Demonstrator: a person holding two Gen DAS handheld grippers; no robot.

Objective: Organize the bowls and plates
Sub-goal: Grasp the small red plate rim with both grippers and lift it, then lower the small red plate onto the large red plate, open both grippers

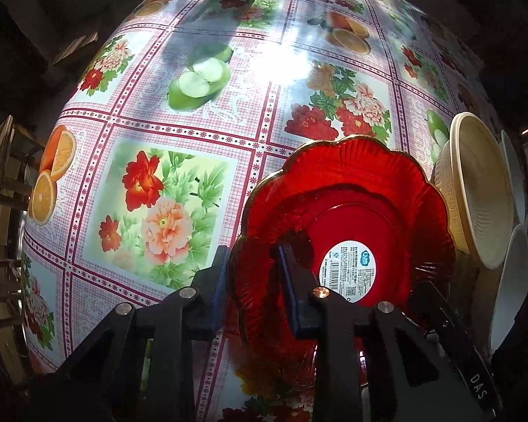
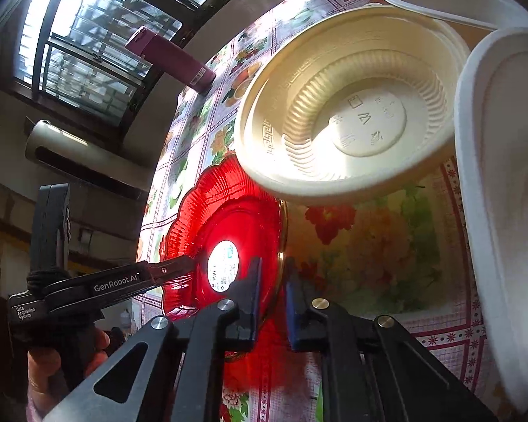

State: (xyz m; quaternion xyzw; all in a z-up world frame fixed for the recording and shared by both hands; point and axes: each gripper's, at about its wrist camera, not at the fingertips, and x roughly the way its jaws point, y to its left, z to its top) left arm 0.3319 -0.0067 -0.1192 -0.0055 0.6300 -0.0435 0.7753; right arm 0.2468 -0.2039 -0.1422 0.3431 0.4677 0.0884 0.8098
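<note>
Both claws, left (image 1: 251,274) and right (image 2: 272,292), clench opposite rims of the red plate (image 1: 352,211), lifted above the desk (image 1: 193,123). Cream bowl (image 2: 345,105) and white plates (image 2: 503,176) nearby remain unsorted; little looks done.

Left wrist view: close, looks down over desk (image 1: 193,105) from red plate's (image 1: 352,193) left rim. Right wrist view: close at opposite rim, tilted toward window (image 2: 88,35). Shared: red plate (image 2: 228,218), cream bowl (image 1: 475,190) (image 2: 352,105).
</note>
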